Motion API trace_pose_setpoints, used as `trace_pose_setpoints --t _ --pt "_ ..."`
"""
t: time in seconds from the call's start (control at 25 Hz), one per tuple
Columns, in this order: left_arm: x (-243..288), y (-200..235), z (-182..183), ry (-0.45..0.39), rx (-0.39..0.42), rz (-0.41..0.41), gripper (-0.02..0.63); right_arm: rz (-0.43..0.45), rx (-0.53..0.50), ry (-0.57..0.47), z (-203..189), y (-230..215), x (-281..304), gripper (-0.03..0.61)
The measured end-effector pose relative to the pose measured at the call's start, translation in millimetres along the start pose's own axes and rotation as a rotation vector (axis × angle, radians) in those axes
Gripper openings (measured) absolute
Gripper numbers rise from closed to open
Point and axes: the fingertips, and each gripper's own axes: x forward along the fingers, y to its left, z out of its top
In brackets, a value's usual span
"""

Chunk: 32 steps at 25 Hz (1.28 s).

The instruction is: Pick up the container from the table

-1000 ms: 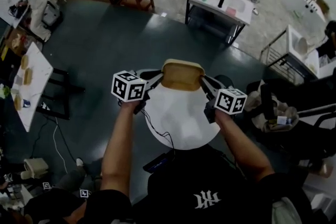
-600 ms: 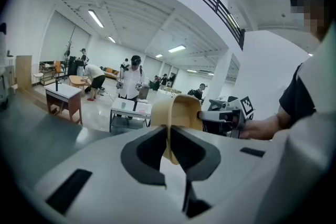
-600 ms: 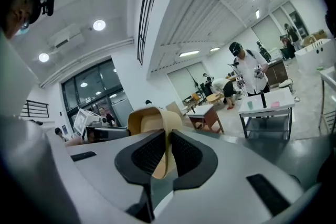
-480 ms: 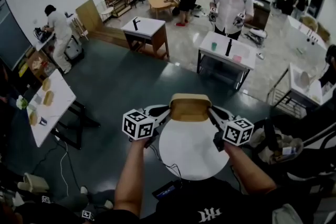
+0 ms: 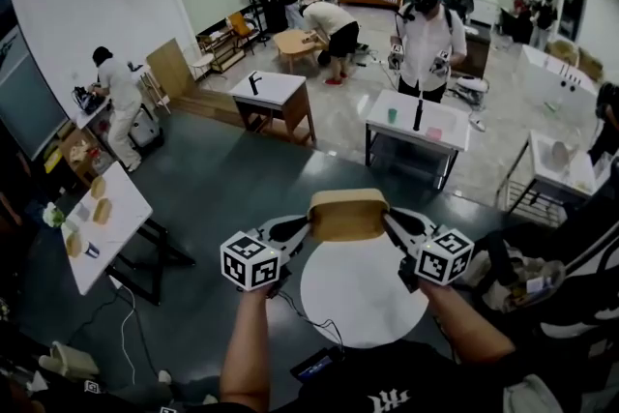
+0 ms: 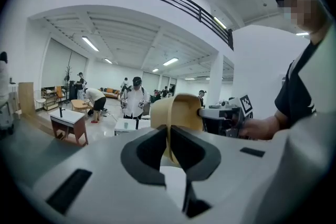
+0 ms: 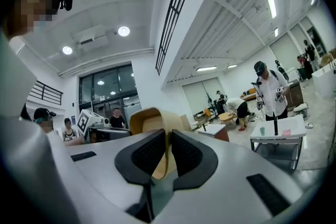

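Note:
The tan container (image 5: 348, 214) hangs in the air above the round white table (image 5: 364, 300), held from both sides. My left gripper (image 5: 306, 229) is shut on its left rim and my right gripper (image 5: 389, 225) is shut on its right rim. In the left gripper view the container's thin wall (image 6: 169, 128) runs between the dark pads, with the right gripper beyond it. The right gripper view shows the container (image 7: 157, 128) the same way, its wall pinched between the two black pads.
A white table (image 5: 418, 123) with a green cup and dark bottle stands ahead, a person behind it. A wooden-sided table (image 5: 274, 97) is further left. Another white table (image 5: 102, 218) sits at the left. Bags and a chair (image 5: 527, 271) crowd the right.
Both grippers have lifted the container higher off the round table, and the head camera has tilted up, bringing more of the room into view.

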Motion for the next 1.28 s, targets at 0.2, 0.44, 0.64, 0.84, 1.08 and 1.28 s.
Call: trace_pose_setpoints --t 0.2,0.44,0.64,0.84,1.08,1.28 --pt "-4.4 -23.2 21.4 -0.032 0.045 0.023 0.025 0.045 -0.044 -0.041 20.4 7.9 -18.1 0.061" --pt "-0.6 -58.1 45.8 -0.057 0.105 0.054 0.026 0.097 -0.091 -0.093 53.0 8.0 -43.1 0.06" --pt "5.5 -86.4 62.8 -0.079 0.141 0.076 0.029 0.126 -0.1 -0.133 73.1 0.4 -61.0 0.058" --pt "12.3 -104.7 69.0 -0.09 0.16 0.096 0.029 0.154 -0.097 -0.159 81.5 -6.1 -74.6 0.057" --pt "26.7 -114.5 63.0 -0.087 0.147 0.109 0.029 0.161 -0.119 -0.152 80.5 -19.5 -85.5 0.055" --pt "38.1 -120.0 56.7 -0.086 0.139 0.114 0.029 0.16 -0.132 -0.154 79.3 -30.4 -91.7 0.054"
